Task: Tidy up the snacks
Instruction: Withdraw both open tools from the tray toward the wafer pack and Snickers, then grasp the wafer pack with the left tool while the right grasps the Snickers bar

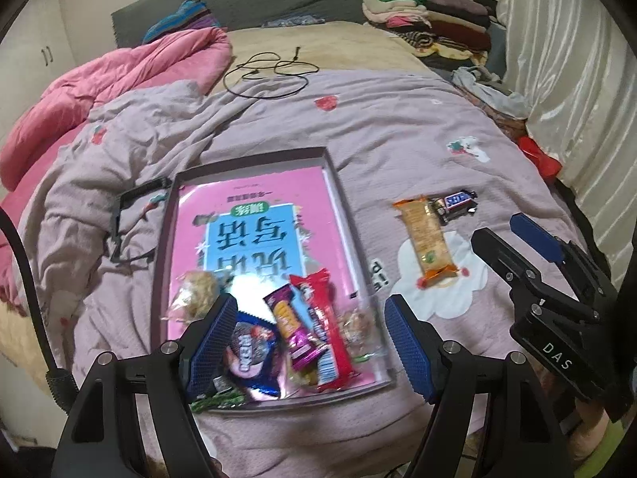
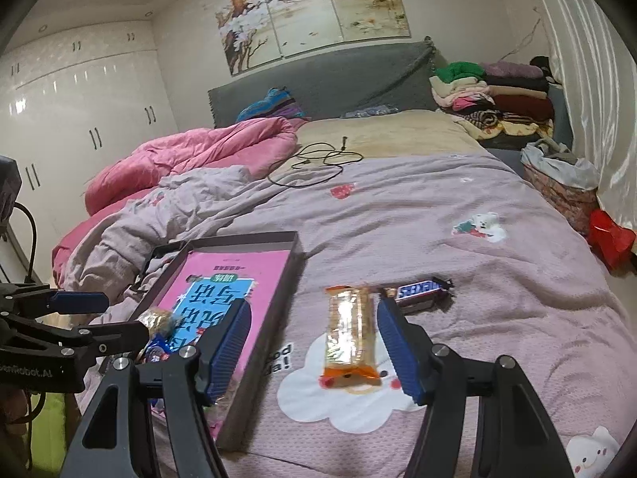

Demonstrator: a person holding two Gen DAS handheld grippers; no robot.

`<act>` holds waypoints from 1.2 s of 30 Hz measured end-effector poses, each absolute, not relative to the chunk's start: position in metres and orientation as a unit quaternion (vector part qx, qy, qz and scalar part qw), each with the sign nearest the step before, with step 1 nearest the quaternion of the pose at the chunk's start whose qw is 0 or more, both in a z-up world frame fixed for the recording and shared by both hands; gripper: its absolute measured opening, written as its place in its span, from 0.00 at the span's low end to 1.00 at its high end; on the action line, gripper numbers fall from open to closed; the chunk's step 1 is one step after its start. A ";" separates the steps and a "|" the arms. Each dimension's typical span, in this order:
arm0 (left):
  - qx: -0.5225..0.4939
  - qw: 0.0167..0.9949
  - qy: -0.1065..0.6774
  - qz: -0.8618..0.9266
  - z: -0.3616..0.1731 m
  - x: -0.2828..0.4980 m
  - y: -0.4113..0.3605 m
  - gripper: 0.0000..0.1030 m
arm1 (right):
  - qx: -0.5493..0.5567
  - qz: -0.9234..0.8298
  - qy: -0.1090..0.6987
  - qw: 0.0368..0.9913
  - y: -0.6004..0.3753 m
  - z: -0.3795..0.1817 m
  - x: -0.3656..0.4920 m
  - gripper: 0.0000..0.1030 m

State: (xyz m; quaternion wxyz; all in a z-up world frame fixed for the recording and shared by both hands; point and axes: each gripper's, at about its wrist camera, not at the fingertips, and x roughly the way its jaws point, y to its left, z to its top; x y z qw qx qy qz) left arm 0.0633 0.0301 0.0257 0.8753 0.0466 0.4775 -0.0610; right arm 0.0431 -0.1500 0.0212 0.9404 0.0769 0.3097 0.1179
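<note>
A dark shallow tray (image 1: 343, 199) (image 2: 295, 263) lined with a pink book lies on the lilac quilt. At its near end lie a red bar (image 1: 332, 338), a purple-and-yellow bar (image 1: 288, 324), a blue cookie pack (image 1: 251, 354) and clear-wrapped treats (image 1: 195, 294). My left gripper (image 1: 312, 346) (image 2: 123, 316) hovers open above these, holding nothing. To the right of the tray, an orange-wrapped cracker bar (image 1: 428, 241) (image 2: 350, 334) and a dark chocolate bar (image 1: 458, 201) (image 2: 422, 288) rest on the quilt. My right gripper (image 2: 314, 342) (image 1: 497, 227) is open, above and short of the cracker bar.
A black cable (image 1: 270, 71) lies farther up the bed beside a pink duvet (image 1: 119, 79). Folded clothes (image 1: 430, 20) are stacked by the headboard. A red bag (image 1: 537, 155) and a white curtain (image 1: 577, 99) are on the right. A black frame (image 1: 131, 223) lies left of the tray.
</note>
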 end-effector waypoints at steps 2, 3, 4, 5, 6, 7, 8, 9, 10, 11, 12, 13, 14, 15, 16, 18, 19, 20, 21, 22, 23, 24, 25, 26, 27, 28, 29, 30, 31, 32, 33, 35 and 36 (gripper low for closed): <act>0.048 0.874 0.478 -0.066 0.025 0.066 0.024 0.75 | 0.081 0.113 0.308 0.941 -0.155 0.021 0.044 0.64; 0.049 0.874 0.478 -0.068 0.025 0.067 0.022 0.75 | 0.082 0.111 0.308 0.941 -0.157 0.021 0.044 0.64; 0.051 0.874 0.478 -0.070 0.025 0.067 0.019 0.75 | 0.084 0.109 0.308 0.941 -0.160 0.020 0.045 0.64; 0.053 0.874 0.478 -0.073 0.025 0.068 0.015 0.75 | 0.087 0.106 0.308 0.942 -0.163 0.020 0.045 0.64; 0.055 0.874 0.478 -0.075 0.024 0.068 0.013 0.75 | 0.089 0.104 0.308 0.942 -0.165 0.019 0.046 0.65; 0.057 0.873 0.477 -0.078 0.024 0.069 0.010 0.75 | 0.093 0.102 0.307 0.942 -0.168 0.019 0.046 0.67; 0.058 0.873 0.477 -0.079 0.023 0.070 0.007 0.76 | 0.095 0.100 0.307 0.942 -0.170 0.018 0.046 0.68; 0.059 0.873 0.477 -0.080 0.023 0.071 0.005 0.76 | 0.097 0.097 0.306 0.942 -0.173 0.018 0.047 0.69; 0.059 0.873 0.478 -0.082 0.022 0.072 0.002 0.76 | 0.100 0.094 0.305 0.942 -0.176 0.017 0.047 0.71; 0.060 0.872 0.479 -0.082 0.021 0.074 0.000 0.76 | 0.101 0.092 0.306 0.942 -0.178 0.016 0.048 0.71; 0.060 0.871 0.480 -0.083 0.019 0.075 -0.002 0.76 | 0.104 0.090 0.307 0.942 -0.180 0.015 0.049 0.71; 0.062 0.871 0.480 -0.085 0.018 0.076 -0.004 0.76 | 0.107 0.089 0.309 0.941 -0.182 0.013 0.050 0.72; 0.064 0.870 0.481 -0.086 0.016 0.078 -0.007 0.77 | 0.111 0.087 0.311 0.940 -0.185 0.011 0.052 0.72; 0.065 0.870 0.482 -0.087 0.015 0.079 -0.009 0.77 | 0.114 0.086 0.314 0.939 -0.188 0.009 0.053 0.72; 0.066 0.869 0.483 -0.088 0.013 0.080 -0.011 0.77 | 0.116 0.085 0.316 0.938 -0.189 0.008 0.054 0.72; 0.068 0.867 0.486 -0.090 0.009 0.084 -0.016 0.77 | 0.121 0.083 0.322 0.935 -0.193 0.004 0.057 0.72; 0.069 0.866 0.488 -0.091 0.007 0.085 -0.017 0.77 | 0.123 0.083 0.326 0.934 -0.195 0.001 0.059 0.72; 0.069 0.864 0.489 -0.093 0.005 0.086 -0.020 0.77 | 0.126 0.082 0.329 0.932 -0.197 -0.001 0.061 0.72; 0.070 0.864 0.490 -0.094 0.003 0.088 -0.022 0.77 | 0.131 0.082 0.333 0.930 -0.199 -0.004 0.063 0.72; 0.072 0.863 0.492 -0.096 0.001 0.089 -0.024 0.77 | 0.136 0.083 0.338 0.927 -0.202 -0.007 0.065 0.72; 0.074 0.861 0.493 -0.097 -0.002 0.091 -0.027 0.77 | 0.140 0.084 0.343 0.925 -0.203 -0.009 0.068 0.72; 0.076 0.860 0.495 -0.099 -0.004 0.092 -0.029 0.77 | 0.145 0.083 0.348 0.922 -0.205 -0.013 0.071 0.72; 0.078 0.859 0.496 -0.101 -0.007 0.095 -0.032 0.77 | 0.151 0.084 0.354 0.919 -0.207 -0.017 0.073 0.72; 0.079 0.858 0.497 -0.102 -0.009 0.096 -0.034 0.77 | 0.157 0.086 0.362 0.915 -0.210 -0.021 0.077 0.72; 0.081 0.856 0.499 -0.103 -0.012 0.098 -0.037 0.77 | 0.163 0.086 0.368 0.911 -0.211 -0.025 0.080 0.72; 0.081 0.855 0.501 -0.105 -0.015 0.100 -0.039 0.77 | 0.168 0.086 0.374 0.908 -0.213 -0.029 0.084 0.72; 0.082 0.854 0.503 -0.106 -0.018 0.102 -0.042 0.77 | 0.175 0.088 0.381 0.904 -0.215 -0.033 0.088 0.72; 0.084 0.852 0.505 -0.108 -0.021 0.104 -0.045 0.77 | 0.180 0.089 0.387 0.900 -0.217 -0.038 0.092 0.72; 0.086 0.850 0.507 -0.110 -0.023 0.106 -0.048 0.77 | 0.186 0.090 0.393 0.896 -0.219 -0.042 0.097 0.72; 0.088 0.849 0.509 -0.113 -0.026 0.108 -0.051 0.77 | 0.191 0.088 0.397 0.893 -0.221 -0.046 0.101 0.72; 0.090 0.848 0.510 -0.115 -0.028 0.110 -0.055 0.77 | 0.195 0.089 0.401 0.891 -0.222 -0.049 0.105 0.72; 0.097 0.845 0.513 -0.118 -0.034 0.116 -0.063 0.77 | 0.208 0.089 0.411 0.883 -0.226 -0.058 0.116 0.72; 0.099 0.844 0.514 -0.120 -0.036 0.118 -0.066 0.77 | 0.212 0.092 0.415 0.880 -0.226 -0.062 0.120 0.72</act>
